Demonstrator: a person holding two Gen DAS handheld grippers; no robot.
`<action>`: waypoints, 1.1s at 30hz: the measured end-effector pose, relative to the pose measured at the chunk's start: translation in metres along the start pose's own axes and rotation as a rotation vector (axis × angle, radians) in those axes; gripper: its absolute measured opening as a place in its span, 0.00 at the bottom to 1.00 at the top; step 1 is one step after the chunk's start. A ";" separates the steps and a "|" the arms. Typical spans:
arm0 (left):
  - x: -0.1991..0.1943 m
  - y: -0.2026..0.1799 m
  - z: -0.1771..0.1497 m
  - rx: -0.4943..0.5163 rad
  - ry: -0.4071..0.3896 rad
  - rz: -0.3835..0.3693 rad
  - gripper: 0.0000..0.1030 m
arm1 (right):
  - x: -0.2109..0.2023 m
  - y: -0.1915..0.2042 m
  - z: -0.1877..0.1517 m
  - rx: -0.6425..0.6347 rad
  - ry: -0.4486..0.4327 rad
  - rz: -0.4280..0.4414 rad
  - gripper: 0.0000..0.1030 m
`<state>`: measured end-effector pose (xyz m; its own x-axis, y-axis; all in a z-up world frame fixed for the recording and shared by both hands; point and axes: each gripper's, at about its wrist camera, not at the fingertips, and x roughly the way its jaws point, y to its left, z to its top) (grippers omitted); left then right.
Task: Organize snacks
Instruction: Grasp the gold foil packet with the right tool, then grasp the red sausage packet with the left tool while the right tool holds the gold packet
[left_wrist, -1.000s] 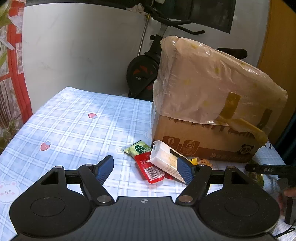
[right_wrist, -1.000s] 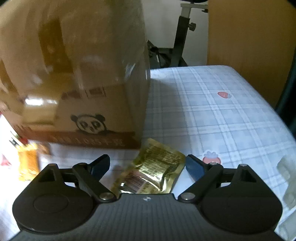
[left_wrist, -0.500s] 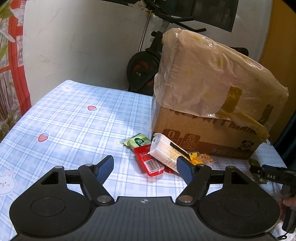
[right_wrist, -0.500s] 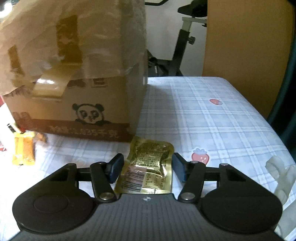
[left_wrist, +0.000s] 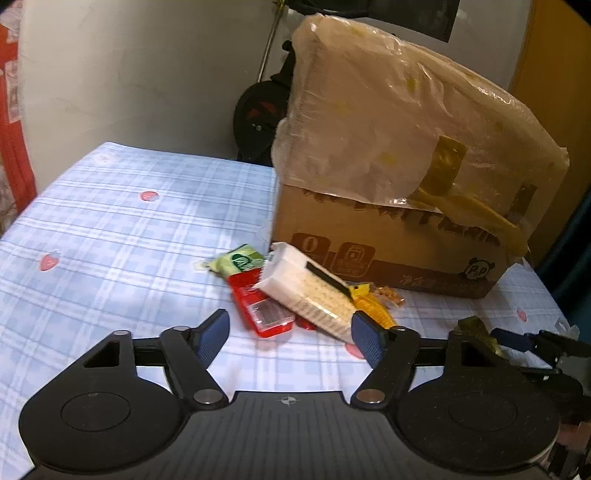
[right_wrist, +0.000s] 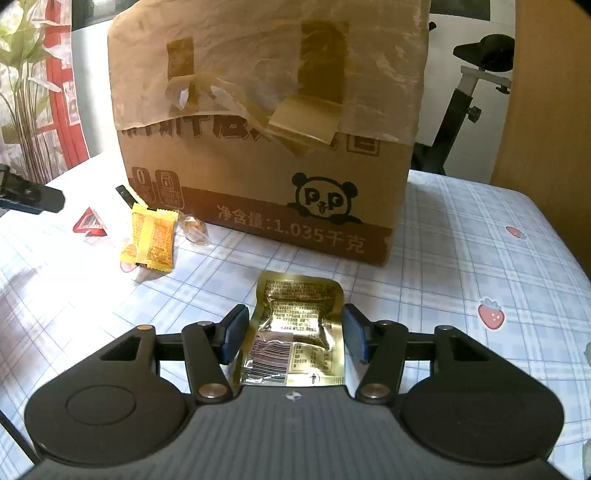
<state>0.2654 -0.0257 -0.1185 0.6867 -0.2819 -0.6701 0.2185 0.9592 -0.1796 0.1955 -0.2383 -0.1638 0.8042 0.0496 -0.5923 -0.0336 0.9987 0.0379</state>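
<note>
Right gripper (right_wrist: 291, 334): jaws clenched on gold snack packet (right_wrist: 295, 328), low over the tabletop (right_wrist: 480, 258) before the carton (right_wrist: 266, 147). Left gripper (left_wrist: 290, 334): jaws closing, nothing between, snack pile (left_wrist: 295, 291) just ahead.

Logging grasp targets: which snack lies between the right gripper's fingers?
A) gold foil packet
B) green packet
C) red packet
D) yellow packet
A: in the right wrist view the gold foil packet lies between the right gripper pads.

Snack packets (left_wrist: 295, 295) lie on the table (left_wrist: 110, 229) before the box (left_wrist: 388, 206).
</note>
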 end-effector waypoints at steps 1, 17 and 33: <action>0.004 0.000 0.000 -0.003 0.005 -0.007 0.62 | 0.001 -0.002 0.000 0.003 -0.002 0.000 0.56; 0.042 0.010 0.003 0.009 0.033 0.110 0.48 | -0.003 -0.002 -0.005 0.027 -0.018 0.008 0.56; 0.056 0.003 0.000 0.080 0.023 0.101 0.41 | -0.003 0.000 -0.006 0.020 -0.018 0.005 0.56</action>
<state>0.3053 -0.0384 -0.1566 0.6917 -0.1825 -0.6987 0.2040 0.9775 -0.0533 0.1897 -0.2385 -0.1665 0.8147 0.0544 -0.5773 -0.0260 0.9980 0.0574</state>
